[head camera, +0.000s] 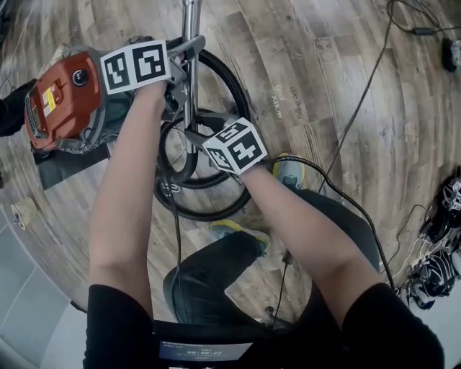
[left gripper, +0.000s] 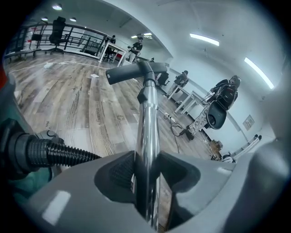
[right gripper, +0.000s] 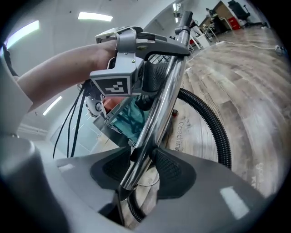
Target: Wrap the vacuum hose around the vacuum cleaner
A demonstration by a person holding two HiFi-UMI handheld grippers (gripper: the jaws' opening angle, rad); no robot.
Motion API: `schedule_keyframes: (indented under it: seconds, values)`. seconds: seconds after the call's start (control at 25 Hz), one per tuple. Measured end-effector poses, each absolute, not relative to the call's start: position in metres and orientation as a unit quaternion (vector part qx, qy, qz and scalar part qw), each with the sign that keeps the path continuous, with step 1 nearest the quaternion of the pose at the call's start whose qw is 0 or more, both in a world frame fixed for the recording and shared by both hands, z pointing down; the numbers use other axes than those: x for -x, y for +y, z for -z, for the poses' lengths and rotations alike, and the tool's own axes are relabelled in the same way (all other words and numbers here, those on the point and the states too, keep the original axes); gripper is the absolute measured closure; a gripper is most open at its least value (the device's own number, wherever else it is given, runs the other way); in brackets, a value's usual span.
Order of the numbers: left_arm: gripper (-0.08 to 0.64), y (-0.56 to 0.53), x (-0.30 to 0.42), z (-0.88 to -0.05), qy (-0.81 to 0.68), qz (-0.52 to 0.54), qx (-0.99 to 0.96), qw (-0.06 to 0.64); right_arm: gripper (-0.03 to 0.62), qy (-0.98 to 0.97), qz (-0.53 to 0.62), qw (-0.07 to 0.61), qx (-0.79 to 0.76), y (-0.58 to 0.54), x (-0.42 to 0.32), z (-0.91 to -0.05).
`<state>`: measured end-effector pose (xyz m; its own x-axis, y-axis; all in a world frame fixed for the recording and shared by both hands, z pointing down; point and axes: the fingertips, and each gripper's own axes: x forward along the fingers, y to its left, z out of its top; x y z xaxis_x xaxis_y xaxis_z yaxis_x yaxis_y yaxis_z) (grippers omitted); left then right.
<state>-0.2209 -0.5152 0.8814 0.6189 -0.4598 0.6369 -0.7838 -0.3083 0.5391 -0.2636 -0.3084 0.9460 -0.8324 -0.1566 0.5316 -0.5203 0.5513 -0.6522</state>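
**Item 1. Right gripper** (head camera: 193, 135) (right gripper: 141, 159). Nearest the person, low on the chrome wand (head camera: 191, 21) (right gripper: 168, 91). The jaws stand fairly wide, yet both ribbed pads press the tube, so it is clamped and holds nothing else. This looks like the steadying grip.

**Item 2. Left gripper** (head camera: 189, 54) (left gripper: 146, 168). Farther up the same wand (left gripper: 148, 118), jaws closed on it from both sides. Two grips spaced along one tube probably let the person control its tilt and swing, which a single grip could not.

**Item 3. Vacuum hose** (head camera: 232, 78) (left gripper: 63, 152) (right gripper: 213, 123). Black and ribbed, it lies in loose loops on the wood floor (head camera: 324, 65) around the wand's lower stretch. One end runs into a black cuff on the cleaner's side of the wand. It is not yet wound on the cleaner, so I judge the task to be at an early stage.

**Item 4. Vacuum cleaner** (head camera: 68, 94). Red body on the floor, just left of the wand, beyond the left forearm. It is near enough for the hose to be carried round it.

**Item 5. Dark cross-piece** (left gripper: 132, 72). This caps the wand's far end, in the air and clear of everything.
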Motion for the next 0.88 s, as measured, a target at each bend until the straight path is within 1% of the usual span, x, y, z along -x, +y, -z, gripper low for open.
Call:
schedule_keyframes:
  seconds: [0.28,0.68,0.88]
  values:
    - [0.388,-0.538,0.212,-0.947,-0.415,-0.204,-0.766,0.447,0.391,-0.836,-0.47,0.198,-0.205,-0.325,0.257,-0.985]
    - [0.388,-0.537,0.171,-1.003,-0.442,-0.271,-0.76,0.393,0.397,-0.8,-0.525,0.208,-0.201,-0.325,0.231,-1.031]
    - [0.388,-0.527,0.147,-1.038,-0.431,-0.313,-0.753,0.386,0.397,-0.779,-0.551,0.218,-0.206,-0.321,0.217,-1.052]
